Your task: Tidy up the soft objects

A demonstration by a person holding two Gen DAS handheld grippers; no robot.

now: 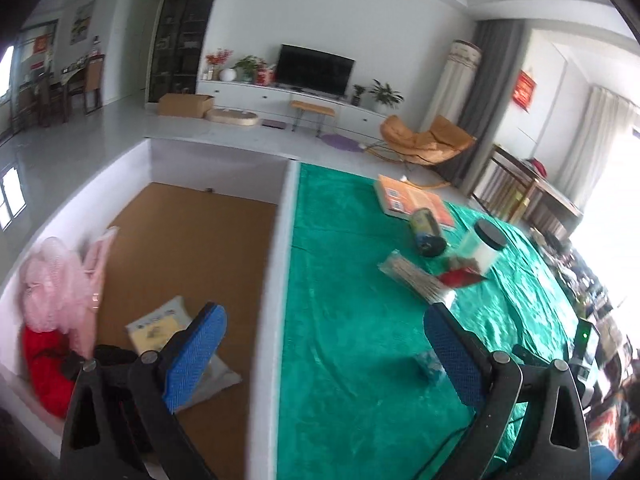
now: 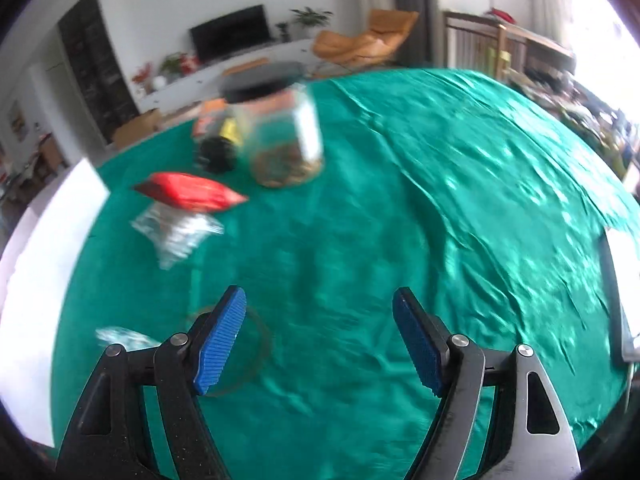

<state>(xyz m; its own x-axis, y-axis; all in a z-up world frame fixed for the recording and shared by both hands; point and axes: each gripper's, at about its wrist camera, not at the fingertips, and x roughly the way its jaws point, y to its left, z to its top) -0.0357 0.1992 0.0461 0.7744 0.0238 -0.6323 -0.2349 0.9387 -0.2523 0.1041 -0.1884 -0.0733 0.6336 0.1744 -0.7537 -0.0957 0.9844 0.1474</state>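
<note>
Currently we're holding both grippers, left gripper (image 1: 324,356) and right gripper (image 2: 318,340), agape and empty; red pouch (image 2: 188,194) waiting at ten o'clock for binning.

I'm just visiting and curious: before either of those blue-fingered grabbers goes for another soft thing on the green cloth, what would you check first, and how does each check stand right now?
1. Left gripper empty, jaws wide: ok.
2. Right gripper empty, jaws apart: ok.
3. Room left in the white-walled box: ok, much of the brown floor is bare.
4. Soft things already inside, pink mesh and red bundle: ok.
5. Next target sharp enough to aim at: not ok, red packet is blurred.
6. Glass jar near it, risk of a knock: cannot tell.
</note>
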